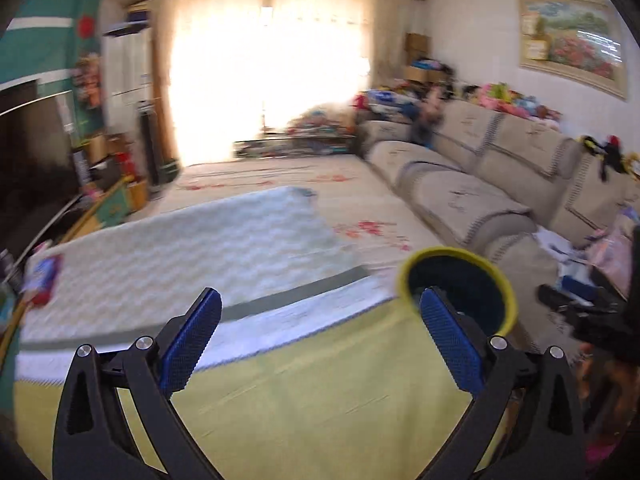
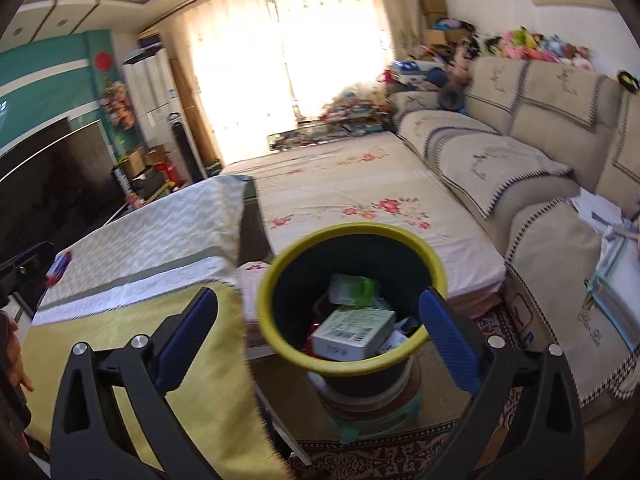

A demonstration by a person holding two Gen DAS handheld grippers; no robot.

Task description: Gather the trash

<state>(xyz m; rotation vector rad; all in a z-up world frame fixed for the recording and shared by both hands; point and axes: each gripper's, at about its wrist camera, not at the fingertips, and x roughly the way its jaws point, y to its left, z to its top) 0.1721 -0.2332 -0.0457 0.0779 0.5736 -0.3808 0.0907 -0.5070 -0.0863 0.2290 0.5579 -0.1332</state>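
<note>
- A beige sofa (image 2: 500,152) with patterned covers runs along the right wall, soft toys (image 2: 536,46) piled along its back.
- A floral sheet (image 2: 360,196) covers the low bed beside the sofa.
- A yellow cloth (image 1: 320,380) and a white zigzag cloth (image 1: 180,256) drape the table in the foreground.
- Sheer curtains (image 2: 288,52) glow with daylight at the far window.
- A framed landscape painting (image 1: 572,40) hangs above the sofa.
- A dark television (image 2: 44,184) stands against the teal wall (image 2: 44,68) on the left.
- A patterned rug (image 2: 380,456) lies on the floor.
- Cardboard boxes (image 2: 434,12) are stacked in the far corner.
</note>
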